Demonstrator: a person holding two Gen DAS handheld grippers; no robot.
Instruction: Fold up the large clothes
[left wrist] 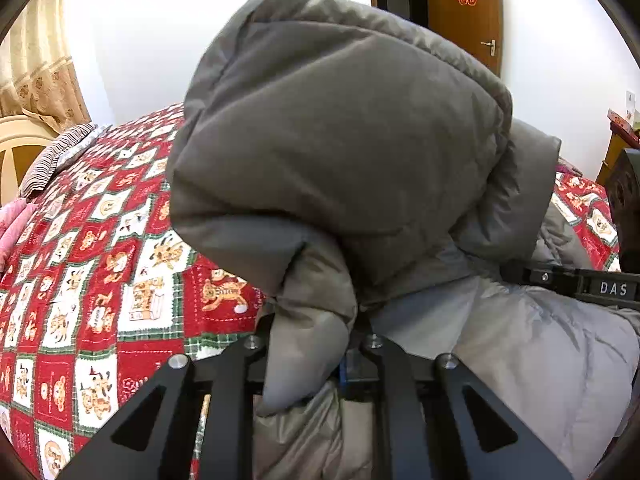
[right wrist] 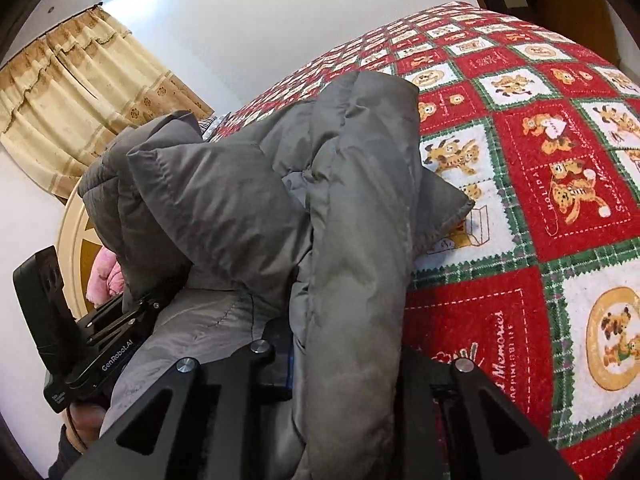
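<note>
- Nearest the left wrist camera, the left gripper point(left wrist: 310, 344) has its jaws clenched on a thick puffy fold of the grey padded jacket point(left wrist: 344, 152); the fabric bulges out between the two black arms.
- In the right wrist view, the right gripper point(right wrist: 344, 364) is likewise clamped on a long padded roll of the same jacket, which runs up and away from the jaws.
- The jacket is bunched and raised between the two grippers, part of it draped high in front of the left camera, the rest sagging onto the bed point(right wrist: 520, 184) with its red, white and green patchwork quilt.
- A hem or corner of the jacket rests on the quilt to the right of the raised roll.
- Judging by this, the fold is at an early or middle stage: both edges are gripped and lifted, yet no flat, squared stack is visible anywhere.
- Left to do, as I read it: carry the held part over, lay it down, smooth it, then fold again.
- Whether the sleeves are tucked in cannot be told.
</note>
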